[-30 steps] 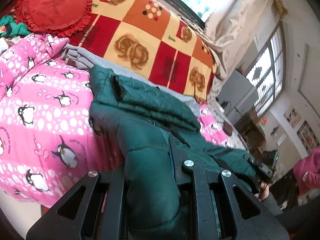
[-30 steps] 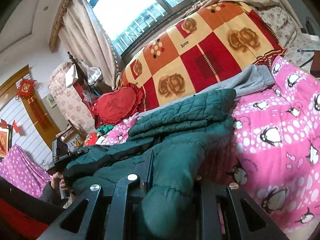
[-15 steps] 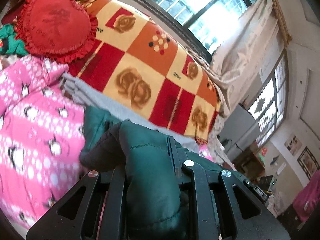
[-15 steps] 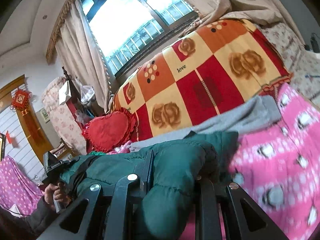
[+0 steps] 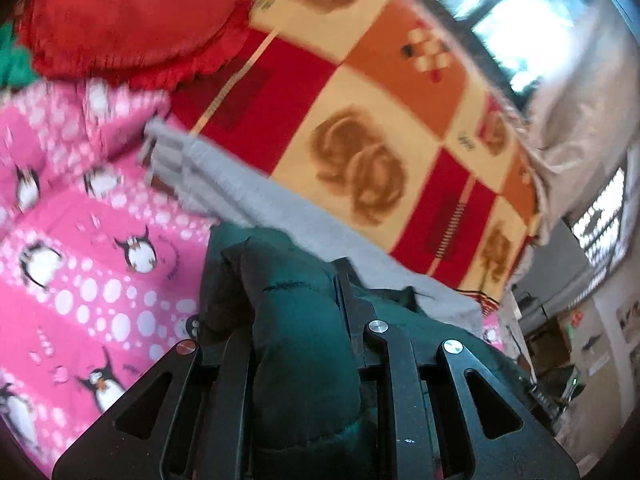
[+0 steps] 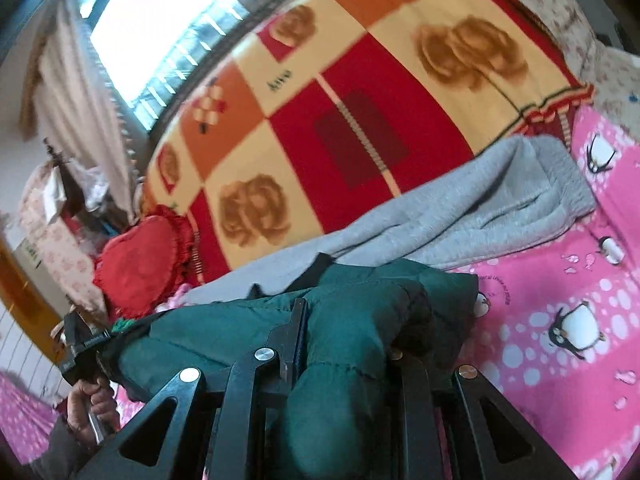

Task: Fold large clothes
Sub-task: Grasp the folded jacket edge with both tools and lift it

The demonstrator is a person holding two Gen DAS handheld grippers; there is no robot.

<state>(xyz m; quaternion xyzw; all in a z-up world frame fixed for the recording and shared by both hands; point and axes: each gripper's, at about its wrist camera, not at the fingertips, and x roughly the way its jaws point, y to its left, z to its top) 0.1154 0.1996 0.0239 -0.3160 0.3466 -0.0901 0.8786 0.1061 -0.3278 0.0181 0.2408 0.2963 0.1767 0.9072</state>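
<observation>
Writing: small word on a cream square of the checked rose blanket [image 6: 360,120], blurred, unreadable. Left gripper [image 5: 300,340] clamped nearly shut on a fold of the green padded jacket [image 5: 304,320]; right gripper [image 6: 344,344] likewise pinching it. Jacket bunched between both, above the pink penguin quilt [image 6: 560,300], just before grey garment [image 6: 480,216]

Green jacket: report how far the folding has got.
Done: nothing finished shows. In hand: the left claw and right claw are each shut on the green jacket, bunched over the pink penguin blanket near the grey garment. Left: laying it down and the remaining folds.
</observation>
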